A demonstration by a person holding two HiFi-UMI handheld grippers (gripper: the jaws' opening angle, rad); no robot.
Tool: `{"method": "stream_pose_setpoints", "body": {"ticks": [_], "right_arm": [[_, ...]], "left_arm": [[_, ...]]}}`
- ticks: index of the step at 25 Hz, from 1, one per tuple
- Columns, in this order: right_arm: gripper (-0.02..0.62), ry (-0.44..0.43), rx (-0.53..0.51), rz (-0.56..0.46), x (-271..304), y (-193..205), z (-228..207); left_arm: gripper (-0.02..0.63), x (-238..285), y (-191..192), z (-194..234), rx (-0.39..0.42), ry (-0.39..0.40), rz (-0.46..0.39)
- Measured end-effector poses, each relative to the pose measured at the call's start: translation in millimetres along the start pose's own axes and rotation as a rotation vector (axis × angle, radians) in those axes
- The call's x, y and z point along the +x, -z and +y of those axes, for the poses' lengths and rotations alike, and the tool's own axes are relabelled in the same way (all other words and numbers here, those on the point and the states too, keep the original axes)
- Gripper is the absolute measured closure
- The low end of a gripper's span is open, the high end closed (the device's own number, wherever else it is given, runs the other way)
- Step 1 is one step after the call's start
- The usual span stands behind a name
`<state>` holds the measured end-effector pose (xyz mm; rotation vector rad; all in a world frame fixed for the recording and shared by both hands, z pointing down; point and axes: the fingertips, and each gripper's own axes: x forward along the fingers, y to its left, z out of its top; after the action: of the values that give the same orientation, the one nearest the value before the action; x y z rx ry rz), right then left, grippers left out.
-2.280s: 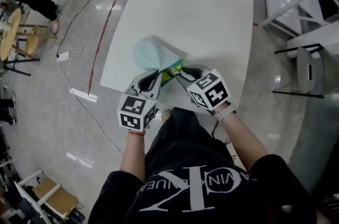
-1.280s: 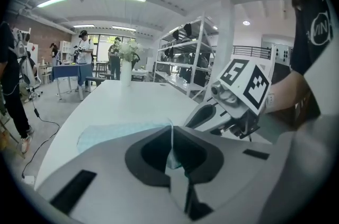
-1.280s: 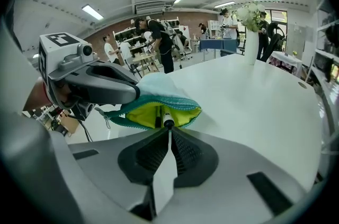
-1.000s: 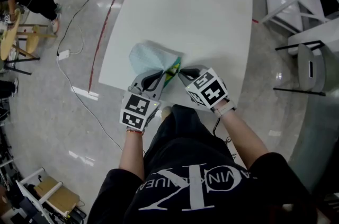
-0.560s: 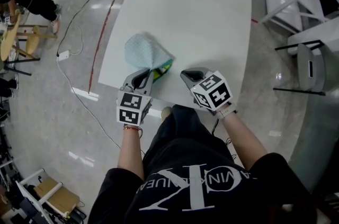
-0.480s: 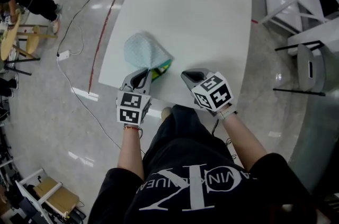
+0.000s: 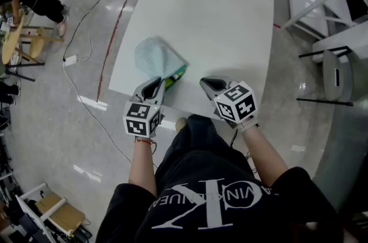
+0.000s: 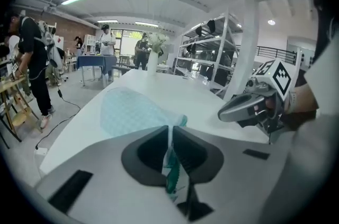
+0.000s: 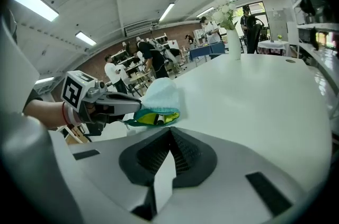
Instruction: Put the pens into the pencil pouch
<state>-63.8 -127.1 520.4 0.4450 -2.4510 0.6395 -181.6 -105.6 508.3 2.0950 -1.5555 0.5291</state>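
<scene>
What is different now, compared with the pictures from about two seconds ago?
The right gripper let go of the pencil pouch; its jaws are shut and empty. The left gripper pulled the pouch leftward, away from it. Unchanged: the left grip on the pouch's rim.

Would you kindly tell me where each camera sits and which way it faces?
Head view: on the person's head, facing steeply down at the white table and light blue fabric pencil pouch; torso, forearms, left gripper and right gripper show.
Left gripper view: on the left gripper, facing along its jaws, shut on the pouch's edge; right gripper at right.
Right gripper view: on the right gripper, facing along its empty shut jaws; left gripper at left.
Shared: both gripper views see the pouch and table.
</scene>
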Motion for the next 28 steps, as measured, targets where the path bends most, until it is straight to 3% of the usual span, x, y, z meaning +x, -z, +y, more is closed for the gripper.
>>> {"method": "stream_pose_setpoints", "body": {"ticks": [7,15,23,28], "right_arm": [[0.586,-0.01,-0.019,-0.066,-9,-13,1],[0.586,0.007,-0.07,-0.17,-24,-43,2],[0.586,0.021,-0.118,-0.258,-38,-78,3],[0.586,0.031,-0.136,-0.312,-50,-100,3]], "left_arm": [[0.588,-12,-10,-6,-0.037,0.053,-0.048],[0.592,-39,-37,11,-0.013,-0.022,-0.161],[0.601,-75,-77,36,-0.067,-0.097,-0.325],[0.601,-98,-98,44,-0.058,-0.129,-0.397]]}}
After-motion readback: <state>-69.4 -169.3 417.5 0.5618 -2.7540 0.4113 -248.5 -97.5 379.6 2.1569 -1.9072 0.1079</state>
